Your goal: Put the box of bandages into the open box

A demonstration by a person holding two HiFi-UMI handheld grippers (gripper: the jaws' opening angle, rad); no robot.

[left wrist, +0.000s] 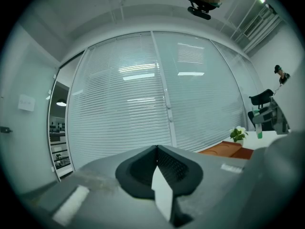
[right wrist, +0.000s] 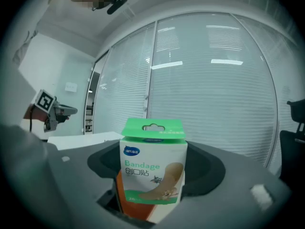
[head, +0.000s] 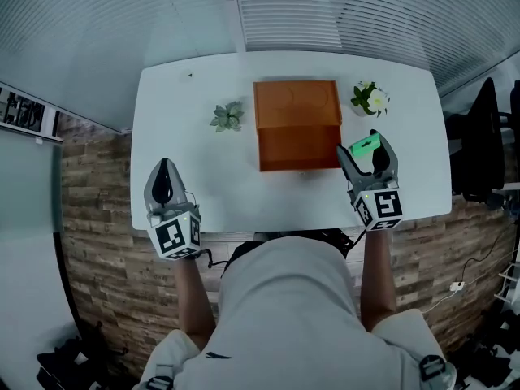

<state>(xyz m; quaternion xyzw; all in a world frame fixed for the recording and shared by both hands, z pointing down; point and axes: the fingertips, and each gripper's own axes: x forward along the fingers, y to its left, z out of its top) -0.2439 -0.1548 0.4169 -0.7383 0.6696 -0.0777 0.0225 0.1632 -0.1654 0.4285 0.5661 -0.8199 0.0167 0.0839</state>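
While the right claw (head: 367, 156) clasps the box of bandages (head: 366, 146), the open box (head: 297, 124) lies just leftward, the empty left claw (head: 165, 173) clenched.

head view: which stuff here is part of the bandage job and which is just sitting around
Part of the job:
- box of bandages, clamped in the right gripper
- orange box, mid-table

Just lying about:
- leafy plant, left of the orange box
- flowering plant, right of it
- left gripper, shut on nothing, idle at the table's near edge
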